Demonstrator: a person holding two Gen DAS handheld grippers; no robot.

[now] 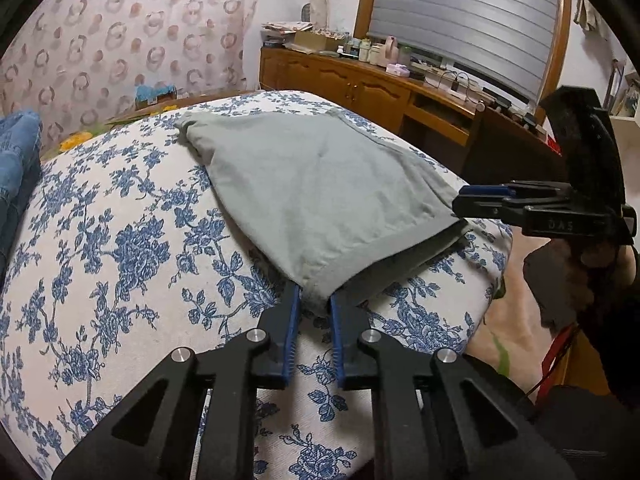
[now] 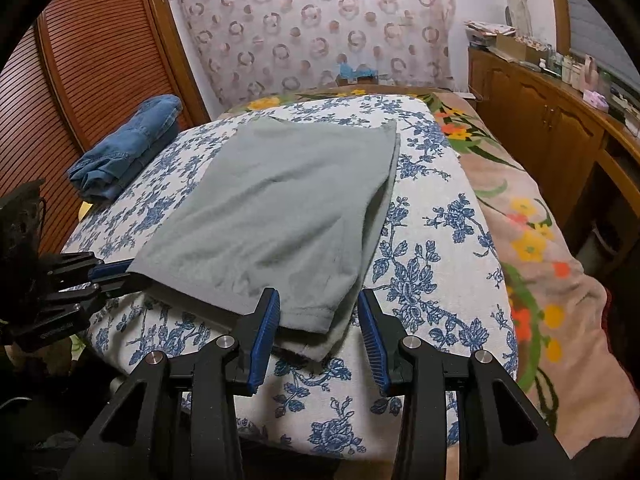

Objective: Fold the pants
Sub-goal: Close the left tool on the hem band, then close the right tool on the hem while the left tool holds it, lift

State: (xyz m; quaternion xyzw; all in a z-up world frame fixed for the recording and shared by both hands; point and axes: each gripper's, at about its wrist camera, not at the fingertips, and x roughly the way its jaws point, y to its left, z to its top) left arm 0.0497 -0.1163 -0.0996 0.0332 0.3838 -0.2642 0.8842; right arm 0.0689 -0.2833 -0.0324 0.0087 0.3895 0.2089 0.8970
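Note:
Folded grey pants (image 1: 316,184) lie flat on a blue-and-white floral cover (image 1: 120,240). My left gripper (image 1: 315,300) is shut on the pants' near corner, with the fabric bunched between its blue pads. In the right wrist view this gripper (image 2: 124,274) comes in from the left at the near left corner of the pants (image 2: 272,208). My right gripper (image 2: 318,308) stands open around the other near corner. The hem lies between its fingers, and the right pad (image 2: 370,320) is clear of the cloth. The left wrist view shows it (image 1: 460,198) side-on at the pants' right edge.
Folded blue jeans (image 2: 124,148) rest at the far left of the cover. A pink flowered blanket (image 2: 532,248) spreads to the right. A wooden cabinet (image 1: 360,84) with bottles and clutter runs along the wall. A louvred wooden door (image 2: 80,60) stands on the left.

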